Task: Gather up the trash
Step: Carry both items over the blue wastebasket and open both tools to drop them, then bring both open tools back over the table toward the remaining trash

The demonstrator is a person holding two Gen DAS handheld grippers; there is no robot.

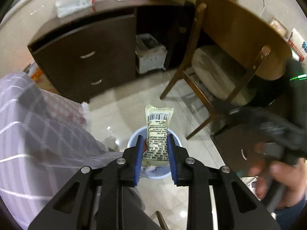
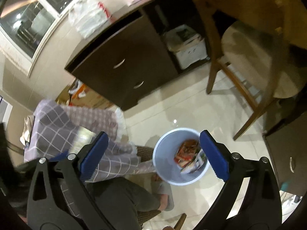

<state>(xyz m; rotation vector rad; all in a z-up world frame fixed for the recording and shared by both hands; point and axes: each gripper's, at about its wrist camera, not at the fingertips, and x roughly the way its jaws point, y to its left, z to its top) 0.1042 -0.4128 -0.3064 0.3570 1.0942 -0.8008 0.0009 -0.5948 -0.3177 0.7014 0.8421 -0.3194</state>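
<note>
My left gripper [image 1: 155, 140] is shut on a pale yellow snack wrapper [image 1: 157, 132] with a barcode and black print, held directly above a light blue waste bin [image 1: 132, 138] on the tiled floor. In the right wrist view the same bin [image 2: 165, 153] stands below, with red and white wrappers [image 2: 187, 151] lying inside it. My right gripper [image 2: 153, 140] stands wide open over the bin, its blue pads [image 2: 213, 153] far apart with nothing between them. At the right edge of the left wrist view the right gripper's black body [image 1: 268, 126] shows blurred, held by a hand [image 1: 278, 180].
A dark cabinet with drawers [image 1: 86, 57] stands behind the bin. A wooden chair [image 1: 201, 84] with a cushion is at the right. A checked purple cloth [image 1: 38, 124] covers furniture at left. The person's slippered foot [image 2: 165, 197] rests near the bin.
</note>
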